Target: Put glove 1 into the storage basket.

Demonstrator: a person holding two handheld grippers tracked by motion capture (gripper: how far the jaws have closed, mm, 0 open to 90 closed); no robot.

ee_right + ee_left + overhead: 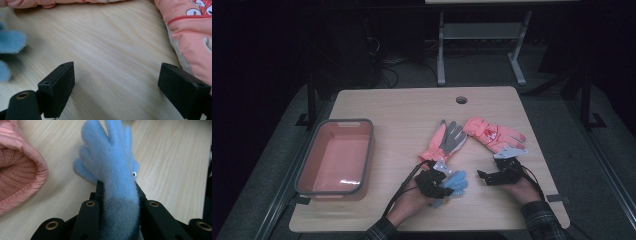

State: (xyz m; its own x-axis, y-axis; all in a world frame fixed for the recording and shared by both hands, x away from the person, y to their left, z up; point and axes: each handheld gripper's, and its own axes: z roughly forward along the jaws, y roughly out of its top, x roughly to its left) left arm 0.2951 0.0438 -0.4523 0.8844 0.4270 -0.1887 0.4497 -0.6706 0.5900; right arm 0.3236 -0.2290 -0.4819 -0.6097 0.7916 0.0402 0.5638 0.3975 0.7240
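Forearms in dark plaid sleeves enter the high view from six o'clock and rest low over the light wooden table (402, 107). At about seven o'clock from the table's middle, the left gripper (443, 186) points toward three o'clock, its jaws clamped on a small fuzzy blue glove (457, 182) that lies on the wood. At five o'clock, the right gripper (484, 177) points toward nine o'clock, jaws apart and holding nothing. Beyond them lie a pink padded glove with a grey palm (444, 141) and a pink padded glove with a cartoon print (492, 134). A pink plastic tub with a grey rim (303, 167) sits at nine o'clock.

Left gripper view: the jaws press both sides of the blue glove's cuff (120, 202), its fingers spread toward twelve o'clock on the table; the grey-palmed glove's knit cuff (15, 170) lies at nine o'clock.

Right gripper view: the jaws stand wide over bare wood, with blue fingertips (11, 41) at nine o'clock and the printed glove (190, 32) at two o'clock, just beside one jaw.
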